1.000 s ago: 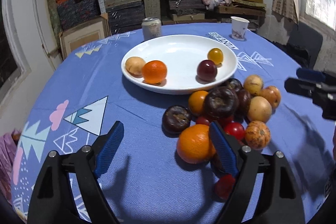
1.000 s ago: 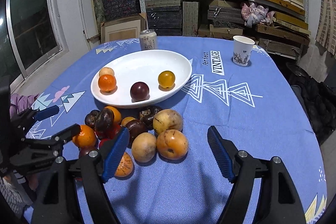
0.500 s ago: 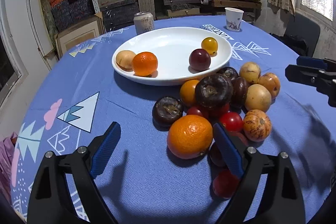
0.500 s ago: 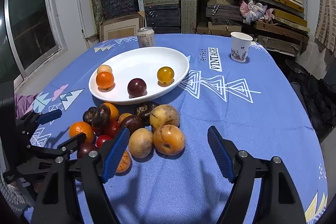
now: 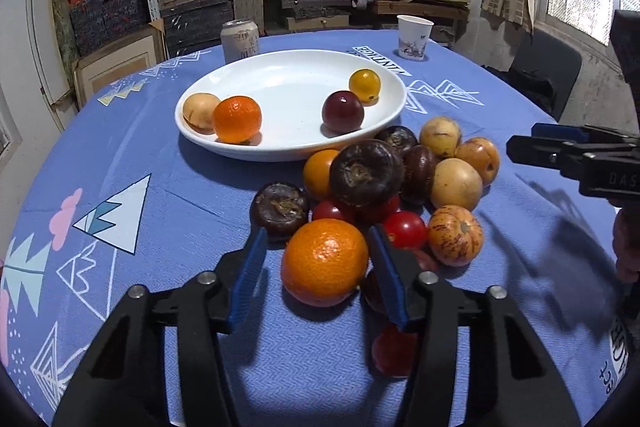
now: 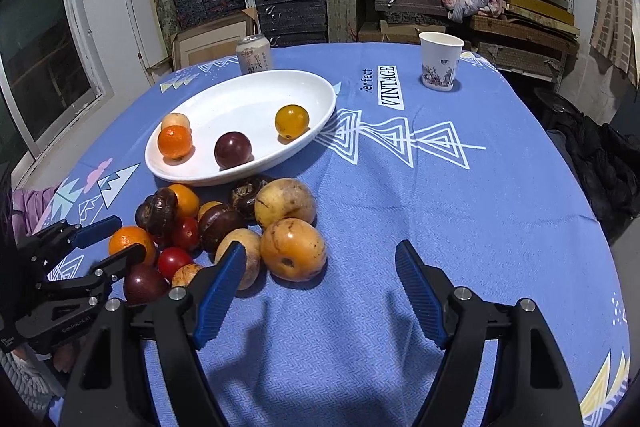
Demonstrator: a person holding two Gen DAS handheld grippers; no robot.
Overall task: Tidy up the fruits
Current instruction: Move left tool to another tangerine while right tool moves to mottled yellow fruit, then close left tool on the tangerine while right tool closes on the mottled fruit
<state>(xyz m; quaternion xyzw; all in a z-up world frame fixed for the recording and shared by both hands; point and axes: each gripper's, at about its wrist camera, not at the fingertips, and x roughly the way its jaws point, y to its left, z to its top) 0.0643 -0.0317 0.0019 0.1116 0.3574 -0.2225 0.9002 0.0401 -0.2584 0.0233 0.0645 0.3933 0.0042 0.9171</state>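
while the large orange [image 5: 325,261] sits at the near edge of the fruit pile on the blue tablecloth [image 5: 132,151], we have the left gripper [image 5: 316,259] straddling it. its jaws have just been closing with the orange between them. the right pad looks to be at the skin, but a sliver of cloth shows beside the left pad, so we do not count it as gripped yet. behind the orange lie a dark wrinkled fruit [image 5: 280,209] and red tomatoes [image 5: 405,229], close enough to be nudged. the white plate [image 5: 288,147] further back already holds four fruits, with free space in its middle.

the right gripper [image 6: 320,291] hangs open over bare cloth, just beside a yellow-brown fruit [image 6: 293,249], gripping nothing.

our judgement: finish closing across the orange's widest part, keep the pads level, lift straight up before heading to the plate. risk: the right finger drags a tomato along.
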